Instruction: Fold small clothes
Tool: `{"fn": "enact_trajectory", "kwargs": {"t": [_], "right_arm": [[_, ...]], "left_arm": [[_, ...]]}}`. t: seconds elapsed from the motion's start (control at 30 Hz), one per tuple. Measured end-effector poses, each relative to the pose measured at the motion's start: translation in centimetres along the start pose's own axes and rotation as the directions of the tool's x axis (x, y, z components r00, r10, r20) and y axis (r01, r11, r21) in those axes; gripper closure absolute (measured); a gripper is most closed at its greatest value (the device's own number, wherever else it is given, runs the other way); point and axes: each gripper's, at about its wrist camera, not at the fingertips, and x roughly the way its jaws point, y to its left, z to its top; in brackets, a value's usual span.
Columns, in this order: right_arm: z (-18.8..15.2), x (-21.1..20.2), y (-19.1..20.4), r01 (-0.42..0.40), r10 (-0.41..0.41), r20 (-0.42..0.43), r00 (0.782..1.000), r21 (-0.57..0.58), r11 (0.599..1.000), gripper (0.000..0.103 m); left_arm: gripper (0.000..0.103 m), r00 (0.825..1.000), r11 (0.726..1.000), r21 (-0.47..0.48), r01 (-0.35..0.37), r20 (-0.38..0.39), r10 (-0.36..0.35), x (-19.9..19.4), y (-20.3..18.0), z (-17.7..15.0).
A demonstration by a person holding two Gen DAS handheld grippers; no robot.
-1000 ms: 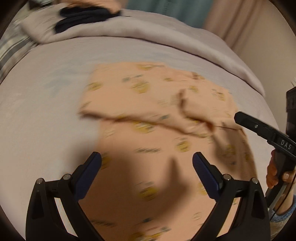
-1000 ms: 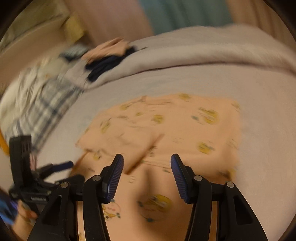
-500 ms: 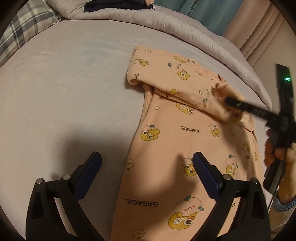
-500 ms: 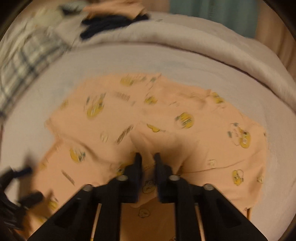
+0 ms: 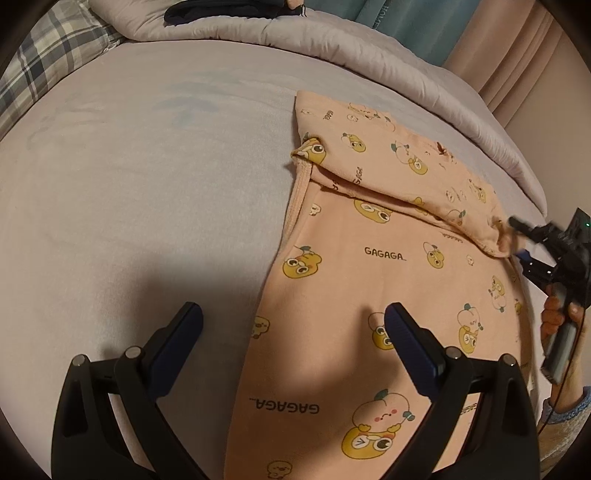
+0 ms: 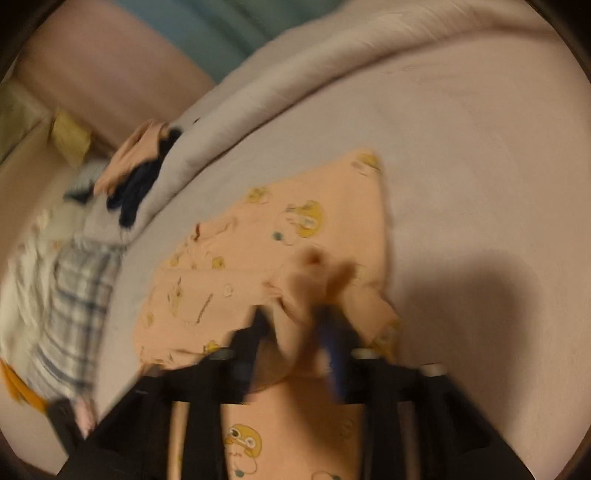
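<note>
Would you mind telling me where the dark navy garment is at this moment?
In the left wrist view the dark navy garment lies at the top edge, on the rolled grey duvet at the far side of the bed, beyond the peach printed garment.

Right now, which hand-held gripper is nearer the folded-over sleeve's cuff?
Right. The right hand-held gripper sits at the cuff, jaws opening with cloth between them. The left hand-held gripper hangs open over the peach garment, well short of it.
</note>
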Motion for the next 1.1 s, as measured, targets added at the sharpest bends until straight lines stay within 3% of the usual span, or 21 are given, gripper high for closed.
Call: {"fn": "enact_trajectory", "kwargs": {"t": [0.07, 0.17, 0.23, 0.27, 0.37, 0.5, 0.57, 0.6, 0.7, 0.77, 0.83, 0.9, 0.97, 1.0, 1.1], "right_arm": [[0.3, -0.5, -0.5, -0.045, 0.043, 0.027, 0.999, 0.057, 0.997, 0.055], [0.8, -0.4, -0.4, -0.008, 0.008, 0.009, 1.000, 0.053, 0.999, 0.055], [0.9, 0.3, 0.5, 0.065, -0.065, -0.047, 0.997, 0.005, 0.998, 0.076], [1.0, 0.5, 1.0, 0.104, -0.105, -0.065, 0.992, -0.031, 0.994, 0.094], [1.5, 0.4, 3.1, 0.115, -0.121, -0.045, 0.992, -0.115, 0.987, 0.095], [3.6, -0.9, 4.8, 0.102, -0.095, 0.051, 0.994, -0.160, 0.982, 0.095], [4.5, 0.5, 4.2, 0.153, -0.151, 0.025, 0.988, -0.161, 0.975, 0.095], [4.6, 1.4, 3.3, 0.242, -0.243, 0.010, 0.970, -0.157, 0.958, 0.095], [4.2, 2.8, 1.5, 0.323, -0.335, -0.037, 0.942, -0.177, 0.930, 0.088], [4.0, 2.0, 1.1, 0.308, -0.315, -0.019, 0.949, -0.159, 0.938, 0.078], [3.8, 0.1, 1.8, 0.311, -0.302, 0.076, 0.950, -0.164, 0.936, 0.077], [3.3, -1.5, 3.1, 0.265, -0.239, 0.140, 0.961, -0.211, 0.941, 0.077], [2.4, -1.7, 4.6, 0.198, -0.168, 0.125, 0.978, -0.292, 0.936, 0.077], [1.8, -1.0, 5.4, 0.199, -0.175, 0.098, 0.980, -0.350, 0.915, 0.077], [1.4, 1.6, 4.9, 0.272, -0.284, 0.024, 0.958, -0.379, 0.885, 0.078]], "left_arm": [[0.004, 1.000, 1.000, 0.006, -0.006, -0.001, 0.006, 0.0, 0.0, 0.0], [0.004, 1.000, 1.000, 0.004, -0.006, -0.001, 0.006, 0.2, 0.2, 0.0], [0.003, 1.000, 1.000, 0.000, -0.004, 0.001, 0.004, 0.1, 0.1, -0.1], [0.003, 1.000, 1.000, 0.000, -0.004, 0.001, 0.004, 0.2, 0.2, -0.1], [0.002, 1.000, 1.000, 0.003, -0.008, 0.002, 0.008, 0.3, 0.0, -0.2], [0.002, 1.000, 1.000, 0.004, -0.009, 0.001, 0.009, 0.3, 0.0, -0.2], [0.002, 1.000, 1.000, 0.000, -0.006, 0.001, 0.006, 0.3, 0.1, -0.1], [0.002, 1.000, 1.000, 0.000, -0.005, 0.002, 0.005, 0.3, 0.1, -0.1], [0.001, 1.000, 1.000, 0.008, -0.010, 0.000, 0.010, 0.4, 0.0, -0.2], [0.001, 1.000, 1.000, 0.014, -0.015, -0.002, 0.015, 0.4, -0.1, -0.2], [0.001, 1.000, 1.000, 0.017, -0.021, -0.004, 0.021, 0.5, -0.1, -0.2], [0.001, 1.000, 1.000, 0.013, -0.024, -0.007, 0.024, 0.4, -0.1, -0.2], [0.001, 1.000, 1.000, 0.002, -0.024, -0.009, 0.024, 0.3, -0.1, -0.3], [0.001, 1.000, 1.000, -0.005, -0.022, -0.011, 0.022, 0.2, -0.1, -0.3], [0.001, 1.000, 0.999, -0.031, -0.008, -0.016, 0.007, -0.4, 0.1, -0.6]]}}
